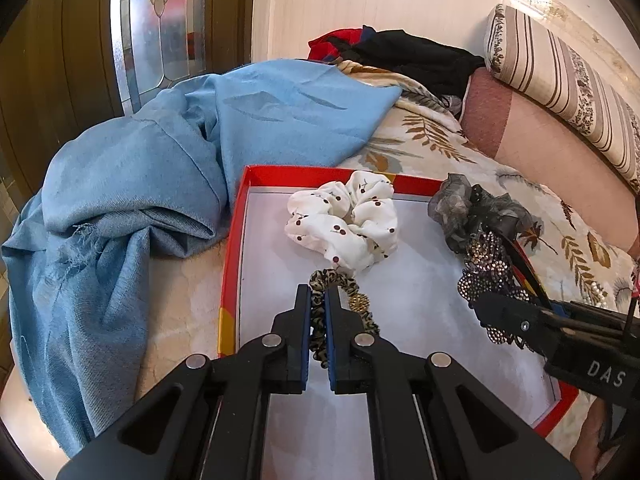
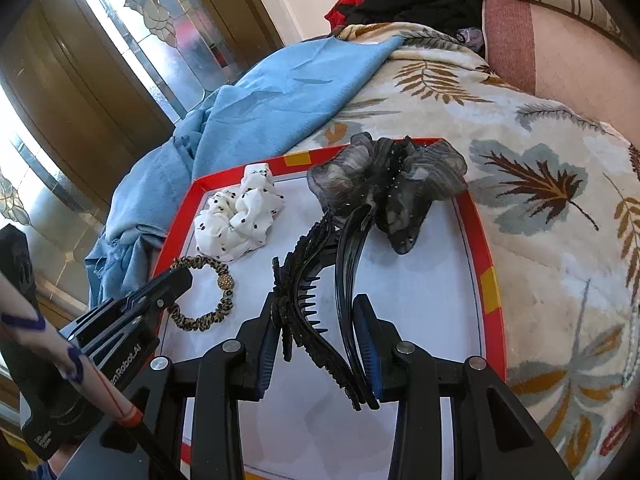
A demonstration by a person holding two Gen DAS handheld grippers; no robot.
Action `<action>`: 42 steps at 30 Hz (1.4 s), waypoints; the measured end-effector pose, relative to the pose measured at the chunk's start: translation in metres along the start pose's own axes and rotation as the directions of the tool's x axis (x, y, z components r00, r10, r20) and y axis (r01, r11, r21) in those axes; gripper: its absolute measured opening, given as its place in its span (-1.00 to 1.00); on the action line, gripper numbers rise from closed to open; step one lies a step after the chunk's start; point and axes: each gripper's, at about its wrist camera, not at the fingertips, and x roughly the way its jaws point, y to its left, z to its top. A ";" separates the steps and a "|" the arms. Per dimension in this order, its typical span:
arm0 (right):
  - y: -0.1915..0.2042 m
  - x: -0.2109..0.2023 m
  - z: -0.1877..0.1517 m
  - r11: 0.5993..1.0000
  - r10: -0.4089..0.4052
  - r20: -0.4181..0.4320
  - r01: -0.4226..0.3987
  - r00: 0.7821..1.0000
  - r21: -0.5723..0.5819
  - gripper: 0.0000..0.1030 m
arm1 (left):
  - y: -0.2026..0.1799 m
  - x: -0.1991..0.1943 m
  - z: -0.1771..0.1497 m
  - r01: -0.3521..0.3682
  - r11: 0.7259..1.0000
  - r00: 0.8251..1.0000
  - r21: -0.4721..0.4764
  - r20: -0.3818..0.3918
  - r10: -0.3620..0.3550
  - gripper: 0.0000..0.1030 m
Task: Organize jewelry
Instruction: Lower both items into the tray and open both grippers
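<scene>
Left gripper (image 1: 319, 296): your 2 fingers are pinched onto the leopard-print hair tie (image 1: 320, 320) — its band runs up between the blue pads, and the gold bead sits just right of the right finger.
Leopard-print hair tie, other view (image 2: 202, 294): it lies as a loop on the tray floor at the near left, with your left gripper (image 2: 176, 280) at its left edge.
Right gripper (image 2: 316, 316): your fingers are closed around the black hair claw (image 2: 304, 292) — its rhinestone side against the left pad, its smooth black prongs against the right pad.
Black hair claw, left view (image 1: 486, 268): it sits at the tray's right side, its sparkly face toward you, with the right gripper (image 1: 504, 312) on its near end.
Grey organza bow (image 2: 384, 184): joined to the claw's far end, it lies over the tray's far right corner.
White scrunchie (image 1: 344, 224): dotted with small dark marks, it rests inside the tray near the far wall, just beyond the hair tie.
Red tray (image 1: 230, 256): white floor, red rim with yellow patches; it sits on the leaf-print blanket (image 2: 540, 200).
Blue scarf (image 1: 140, 184): bunched to the left of the tray, touching its left rim.
</scene>
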 end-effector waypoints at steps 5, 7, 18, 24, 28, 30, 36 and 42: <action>-0.003 0.008 0.004 1.000 -0.003 -0.006 0.003 1.000 0.010 -0.22 | 0.001 0.004 -0.001 -0.002 1.000 1.000 -0.002 -0.006 0.002 -0.88; -0.004 0.011 0.004 1.000 -0.002 -0.009 0.002 1.000 0.015 -0.22 | 0.001 0.004 0.000 -0.004 1.000 1.000 -0.003 -0.004 0.004 -0.88; -0.005 0.015 0.005 1.000 -0.012 -0.012 0.013 1.000 0.017 -0.20 | 0.002 0.006 0.001 -0.004 1.000 1.000 -0.006 0.002 0.004 -0.87; -0.004 0.007 0.004 1.000 0.001 -0.008 -0.001 1.000 0.013 -0.03 | 0.001 0.003 0.002 -0.007 1.000 1.000 -0.003 0.008 0.007 -0.75; -0.001 -0.004 0.003 1.000 0.006 0.010 -0.006 1.000 0.006 0.02 | 0.001 -0.005 0.002 -0.018 1.000 0.999 -0.005 0.029 0.018 -0.39; 0.000 -0.011 0.003 1.000 0.008 0.020 -0.009 1.000 0.007 0.02 | 0.000 -0.010 0.003 -0.014 1.000 0.999 -0.005 0.035 0.014 -0.39; -0.001 -0.042 -0.005 0.999 0.031 0.069 -0.033 0.997 0.031 0.02 | -0.003 -0.029 0.002 -0.005 1.000 0.998 -0.010 0.061 0.006 -0.28; -0.009 -0.091 -0.034 0.994 0.062 0.142 -0.074 0.988 0.082 0.02 | -0.022 -0.058 0.004 0.025 1.000 0.992 0.004 0.121 -0.026 -0.22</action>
